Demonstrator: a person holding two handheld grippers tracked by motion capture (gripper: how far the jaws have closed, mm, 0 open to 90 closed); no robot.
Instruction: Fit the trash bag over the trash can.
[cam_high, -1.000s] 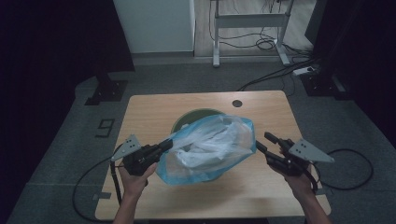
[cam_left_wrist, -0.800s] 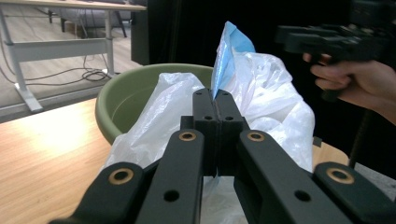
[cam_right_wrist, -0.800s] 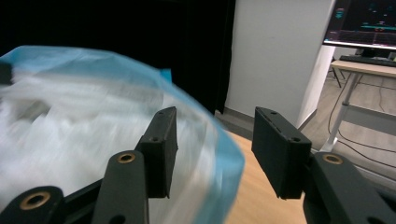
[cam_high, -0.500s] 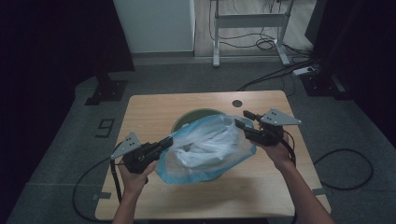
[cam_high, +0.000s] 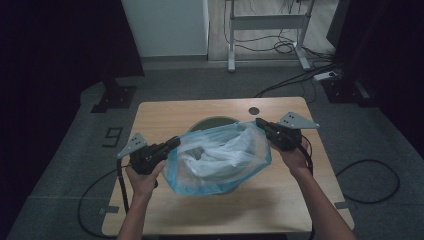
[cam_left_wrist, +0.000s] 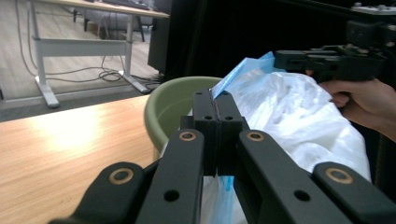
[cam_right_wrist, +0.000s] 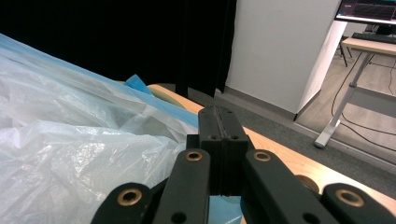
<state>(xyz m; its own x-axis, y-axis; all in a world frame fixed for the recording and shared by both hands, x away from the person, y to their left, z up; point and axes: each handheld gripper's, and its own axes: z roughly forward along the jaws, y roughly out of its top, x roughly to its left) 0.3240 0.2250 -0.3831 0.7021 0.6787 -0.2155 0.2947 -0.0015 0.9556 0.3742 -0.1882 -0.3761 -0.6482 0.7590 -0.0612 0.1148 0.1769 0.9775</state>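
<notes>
Light wooden table (cam_high: 165, 114), small dark round disc (cam_high: 254, 110) near its far edge, grey floor, white desk frame (cam_high: 265, 22) with cables beyond

Overhead forward-down; two close finger-mounted views

A light wooden tabletop (cam_high: 165, 117) carries 1 green round bin (cam_high: 212, 122) near its middle — lined with a pale blue plastic bag (cam_high: 220, 160). A small dark round cap (cam_high: 254, 110) sits in the tabletop's far edge.
</notes>
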